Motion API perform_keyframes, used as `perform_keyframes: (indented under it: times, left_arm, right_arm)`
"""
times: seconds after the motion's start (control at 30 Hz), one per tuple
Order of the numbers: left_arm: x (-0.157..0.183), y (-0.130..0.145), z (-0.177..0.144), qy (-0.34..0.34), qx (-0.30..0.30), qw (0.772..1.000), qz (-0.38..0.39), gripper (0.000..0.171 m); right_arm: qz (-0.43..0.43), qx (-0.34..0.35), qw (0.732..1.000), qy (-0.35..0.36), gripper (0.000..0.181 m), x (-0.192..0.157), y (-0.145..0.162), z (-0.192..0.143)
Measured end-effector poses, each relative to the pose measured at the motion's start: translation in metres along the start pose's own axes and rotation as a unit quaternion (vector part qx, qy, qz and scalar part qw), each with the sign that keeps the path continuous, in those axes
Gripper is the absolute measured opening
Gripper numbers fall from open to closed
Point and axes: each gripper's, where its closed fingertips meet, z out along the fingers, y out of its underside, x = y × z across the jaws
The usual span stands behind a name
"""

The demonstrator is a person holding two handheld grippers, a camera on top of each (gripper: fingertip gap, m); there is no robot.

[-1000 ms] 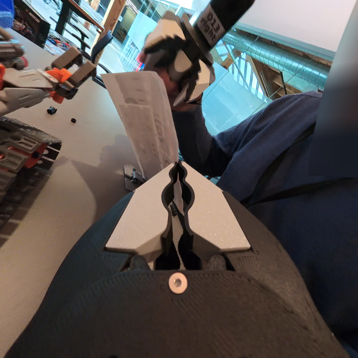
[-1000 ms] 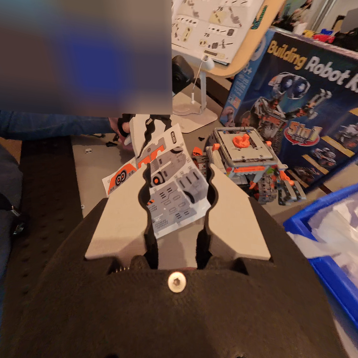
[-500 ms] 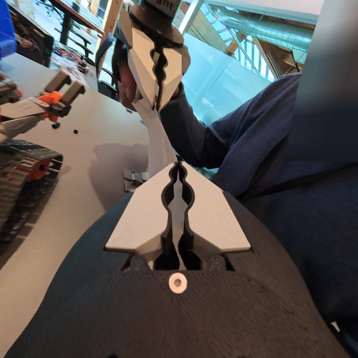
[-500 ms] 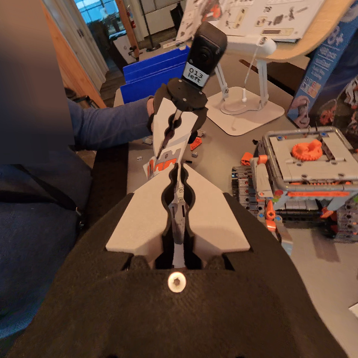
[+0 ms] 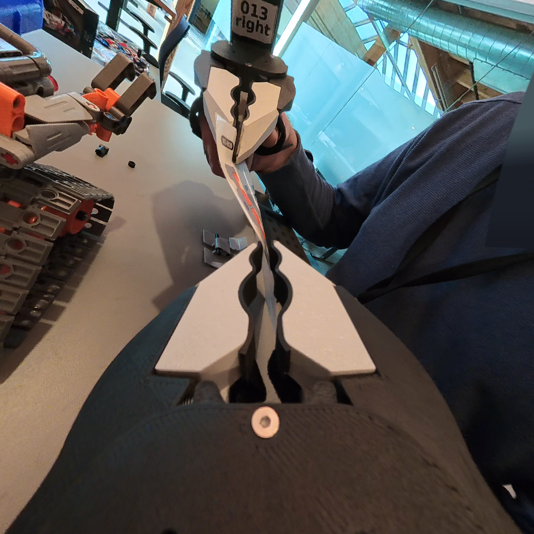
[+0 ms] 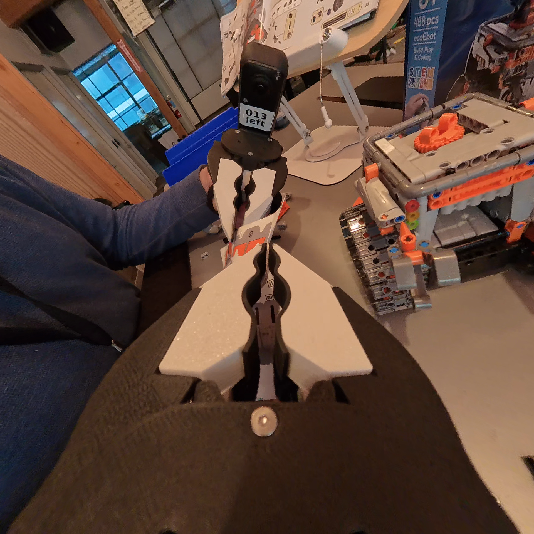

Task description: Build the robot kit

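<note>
A white sticker sheet (image 5: pixel 248 199) with grey and orange shapes hangs edge-on between my two grippers, above the table. My left gripper (image 5: pixel 265 245) is shut on one end of it. My right gripper (image 5: pixel 237 156) faces it from above and is shut on the other end. In the right wrist view the sheet (image 6: pixel 251 235) runs from my right gripper (image 6: pixel 267 248) to my left gripper (image 6: pixel 232 237) just beyond. The two grippers point at each other, a short way apart.
A grey and orange tracked robot model (image 6: pixel 433 202) stands on the grey table (image 5: pixel 115 260), also in the left wrist view (image 5: pixel 34 202). A blue product box (image 6: pixel 462 43), a booklet on a white stand (image 6: pixel 326 156), blue bins (image 6: pixel 199 150) and small loose parts (image 5: pixel 101 150) lie around. About 7 cm separates my left fingertips from my right.
One second ago my right gripper was open by the sheet held in my left gripper. It has since shut on the sheet, which has turned edge-on between the two grippers.
</note>
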Motion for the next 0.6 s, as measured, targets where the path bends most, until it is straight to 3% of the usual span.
perform_keyframes:
  times: [0.6]
  left_arm:
    - [-0.012, 0.003, 0.002, -0.009, 0.005, 1.0, -0.016, 0.002]
  right_arm:
    - [0.054, 0.051, 0.997, 0.006, 0.0, 0.015, 0.008, -0.002]
